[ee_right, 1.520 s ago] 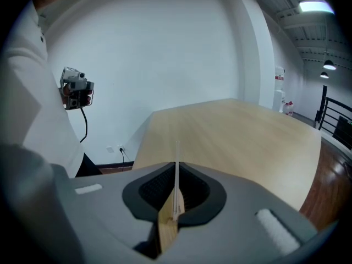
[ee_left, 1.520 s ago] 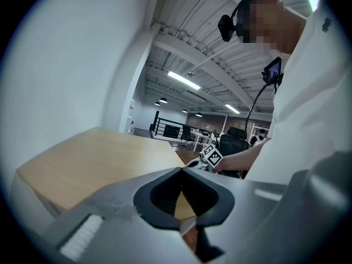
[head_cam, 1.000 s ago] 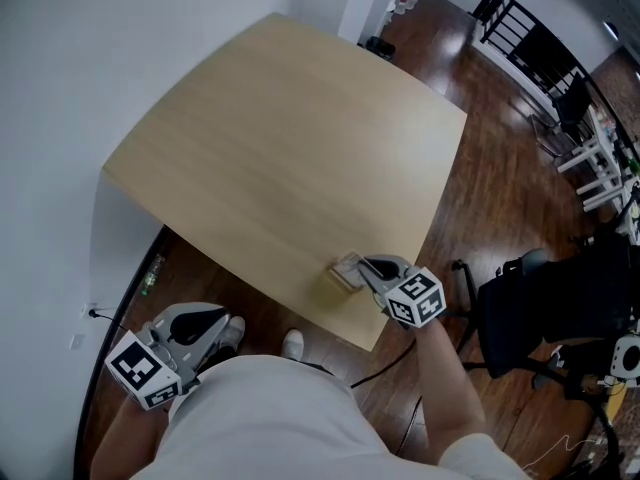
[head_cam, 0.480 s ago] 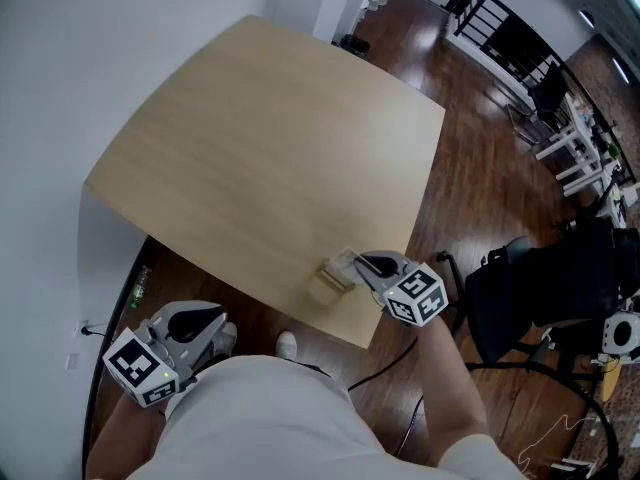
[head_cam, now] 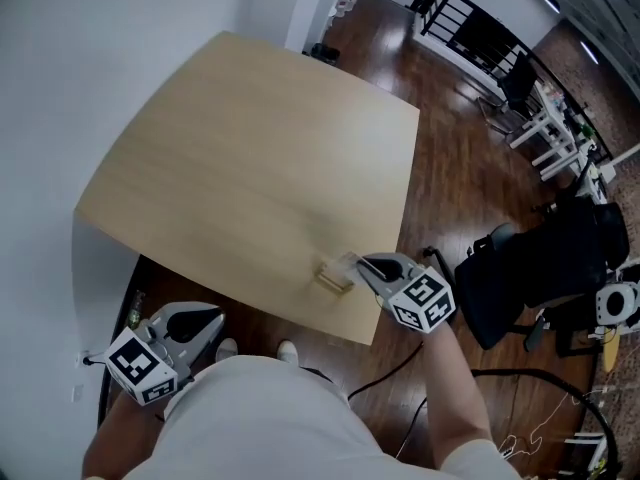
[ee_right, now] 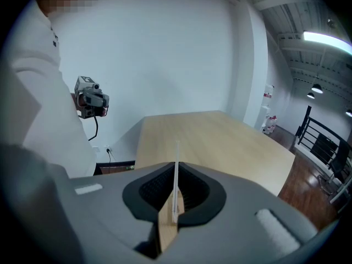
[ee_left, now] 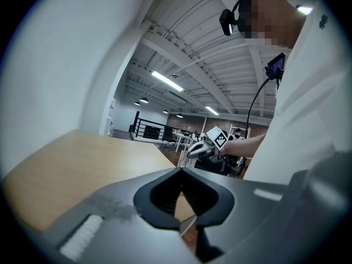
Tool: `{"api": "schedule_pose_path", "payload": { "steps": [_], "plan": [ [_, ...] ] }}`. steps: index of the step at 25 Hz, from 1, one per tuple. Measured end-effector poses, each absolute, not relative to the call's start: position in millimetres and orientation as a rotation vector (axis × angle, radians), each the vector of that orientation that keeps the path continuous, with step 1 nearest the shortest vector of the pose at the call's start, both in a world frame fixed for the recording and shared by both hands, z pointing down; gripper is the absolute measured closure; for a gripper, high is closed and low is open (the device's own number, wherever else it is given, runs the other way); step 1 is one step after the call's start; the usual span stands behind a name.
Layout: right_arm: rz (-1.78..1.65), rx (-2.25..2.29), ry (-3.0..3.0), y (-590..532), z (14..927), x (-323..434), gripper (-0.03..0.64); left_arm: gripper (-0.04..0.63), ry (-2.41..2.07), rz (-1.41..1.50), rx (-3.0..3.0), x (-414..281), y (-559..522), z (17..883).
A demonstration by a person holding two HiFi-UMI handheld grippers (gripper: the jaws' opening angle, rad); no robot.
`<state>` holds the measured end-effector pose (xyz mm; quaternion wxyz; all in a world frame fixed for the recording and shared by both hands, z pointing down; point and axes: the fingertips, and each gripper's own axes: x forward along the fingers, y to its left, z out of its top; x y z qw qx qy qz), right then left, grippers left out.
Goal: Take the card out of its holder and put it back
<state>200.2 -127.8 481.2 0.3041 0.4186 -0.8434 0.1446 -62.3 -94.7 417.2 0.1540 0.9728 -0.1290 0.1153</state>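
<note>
A thin white card (ee_right: pixel 176 169) stands on edge between the jaws of my right gripper (ee_right: pixel 176 202), which is shut on it. Its lower edge meets the small wooden holder (ee_right: pixel 166 230); whether it sits in the slot is hidden. In the head view the holder (head_cam: pixel 330 278) and the card (head_cam: pixel 346 264) are near the table's front edge, at the tips of my right gripper (head_cam: pixel 362 264). My left gripper (head_cam: pixel 212 322) hangs off the table at the lower left. In the left gripper view my left gripper (ee_left: pixel 180 172) is shut with nothing in it.
The light wooden table (head_cam: pixel 250 148) stands against a white wall on the left. A black office chair (head_cam: pixel 520 268) stands on the dark wood floor just right of my right arm. A cable (head_cam: pixel 395 358) lies on the floor by the table's front corner.
The head view has shifted, so the table sits more to the left. My right gripper stays shut on the card at the holder. The left gripper has not moved.
</note>
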Motion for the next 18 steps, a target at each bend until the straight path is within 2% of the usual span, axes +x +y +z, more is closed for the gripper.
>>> {"api": "schedule_pose_path", "payload": {
  "steps": [18],
  "plan": [
    [0.320, 1.251, -2.231, -19, 403, 95, 0.595, 0.591, -0.052, 0.361, 2.850, -89, -92, 417]
  ]
}}
